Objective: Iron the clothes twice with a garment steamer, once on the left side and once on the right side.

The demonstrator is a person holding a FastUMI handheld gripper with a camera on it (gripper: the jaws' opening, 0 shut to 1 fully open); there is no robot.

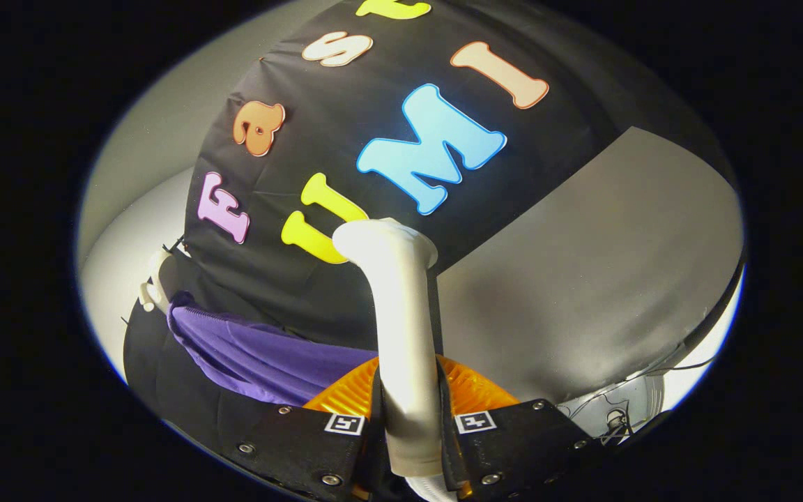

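Clamping the white garment steamer [405,335] between both fingers, the gripper [410,425] holds it upright beside purple clothes [262,355].

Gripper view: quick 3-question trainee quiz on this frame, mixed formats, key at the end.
1. True or false: the jaws of the gripper are shut on the white steamer handle.
2. What colour is the garment hanging beyond the jaws? A) purple B) green C) red
3. Fill in: the garment hangs from a white ____.

Key: 1 true; 2 A; 3 hanger
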